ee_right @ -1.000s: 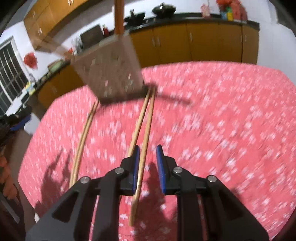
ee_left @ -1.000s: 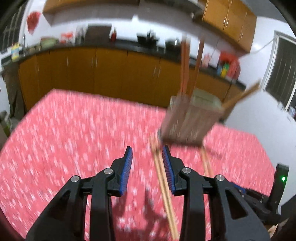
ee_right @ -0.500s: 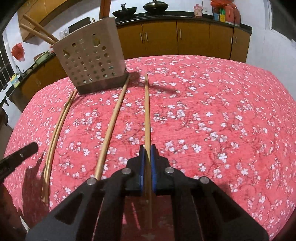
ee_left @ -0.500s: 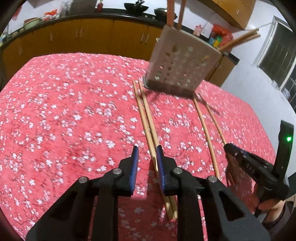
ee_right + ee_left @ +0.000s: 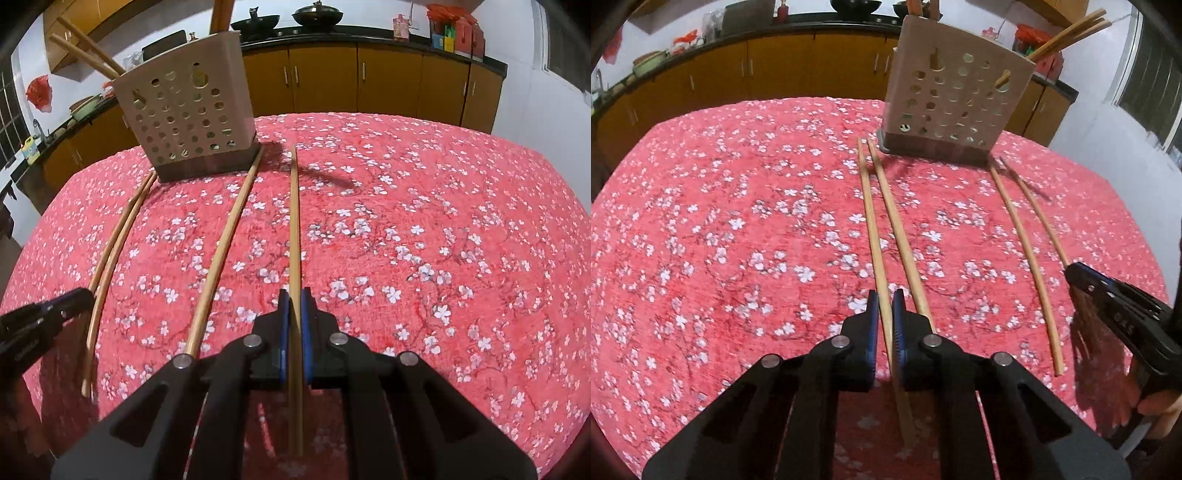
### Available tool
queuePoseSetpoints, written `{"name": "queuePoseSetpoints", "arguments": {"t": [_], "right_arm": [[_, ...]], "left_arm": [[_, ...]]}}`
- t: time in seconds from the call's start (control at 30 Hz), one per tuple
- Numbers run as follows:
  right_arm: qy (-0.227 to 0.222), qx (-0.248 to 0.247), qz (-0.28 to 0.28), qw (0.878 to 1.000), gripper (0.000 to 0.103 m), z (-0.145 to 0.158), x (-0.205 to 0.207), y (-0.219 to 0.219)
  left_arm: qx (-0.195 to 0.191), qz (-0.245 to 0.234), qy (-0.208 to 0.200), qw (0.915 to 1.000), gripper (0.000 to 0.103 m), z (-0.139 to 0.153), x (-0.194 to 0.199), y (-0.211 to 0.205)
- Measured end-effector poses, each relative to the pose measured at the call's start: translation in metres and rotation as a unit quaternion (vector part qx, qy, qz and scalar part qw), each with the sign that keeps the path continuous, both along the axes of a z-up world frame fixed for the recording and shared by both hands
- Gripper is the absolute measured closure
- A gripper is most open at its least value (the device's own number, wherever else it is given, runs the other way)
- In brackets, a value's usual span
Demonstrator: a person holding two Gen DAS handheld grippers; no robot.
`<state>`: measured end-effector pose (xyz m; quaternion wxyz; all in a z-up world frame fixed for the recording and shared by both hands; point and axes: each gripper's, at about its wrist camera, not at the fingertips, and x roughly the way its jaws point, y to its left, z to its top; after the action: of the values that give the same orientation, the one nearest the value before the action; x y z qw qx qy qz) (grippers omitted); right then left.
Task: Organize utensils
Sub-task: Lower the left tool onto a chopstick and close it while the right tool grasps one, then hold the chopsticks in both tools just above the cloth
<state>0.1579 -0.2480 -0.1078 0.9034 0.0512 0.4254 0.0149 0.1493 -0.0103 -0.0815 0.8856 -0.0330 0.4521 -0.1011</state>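
Both grippers are pinching chopsticks off the bench [image 5: 701, 229], which is covered in a red flowered cloth. The left gripper [image 5: 885, 317] is closing its fingers [image 5: 872, 325] down to a narrow slit on the left chopstick [image 5: 873, 236] of a pair; its partner, the second chopstick [image 5: 899, 236], is lying just beside the right pad, outside the grip. The right gripper [image 5: 294, 317] is squeezing the far-right chopstick [image 5: 293, 229] between its blue pads in the same near-shut way, while the loose chopstick [image 5: 225, 251] next to it is resting free on the cloth.

Each stick is being held near its blunt rear end, so the long front part will likely droop or swing once lifted. A good lift is probably a slow, straight rise, keeping the pinch firm and the neighbouring stick undisturbed, then tipping the point down over the holder's open top rather than poking at its holes.

The perforated holder [image 5: 956, 107] is standing upright at the far end of the bench, just past the tips of the four lying sticks. It is already carrying several stored chopsticks [image 5: 1071, 31] leaning out over its rim, and something darker is rising from its other end, too cropped to name.
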Motion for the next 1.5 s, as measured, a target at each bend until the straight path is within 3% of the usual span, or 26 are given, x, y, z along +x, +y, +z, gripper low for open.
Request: {"name": "queuePoseSetpoints", "arguments": {"t": [0.17, 0.33, 0.53, 0.67, 1.5], "right_arm": [[-0.005, -0.013, 0.014, 1.000, 0.091, -0.001, -0.001, 0.007], [-0.004, -0.018, 0.003, 1.000, 0.095, 0.000, 0.009, 0.000], [-0.007, 0.000, -0.019, 1.000, 0.095, -0.001, 0.026, -0.012], [-0.006, 0.006, -0.018, 1.000, 0.095, -0.003, 0.028, -0.013], [-0.007, 0.008, -0.018, 1.000, 0.095, -0.006, 0.029, -0.012]], "left_arm": [[0.034, 0.002, -0.012, 0.9993, 0.095, 0.000, 0.005, -0.004], [0.038, 0.044, -0.012, 0.9982, 0.096, -0.001, 0.021, 0.026], [0.011, 0.066, -0.012, 0.9977, 0.096, -0.002, 0.030, 0.058], [0.023, 0.057, -0.028, 0.9977, 0.095, -0.003, 0.026, 0.054], [-0.011, 0.063, -0.025, 0.9977, 0.094, 0.000, 0.021, 0.060]]}}
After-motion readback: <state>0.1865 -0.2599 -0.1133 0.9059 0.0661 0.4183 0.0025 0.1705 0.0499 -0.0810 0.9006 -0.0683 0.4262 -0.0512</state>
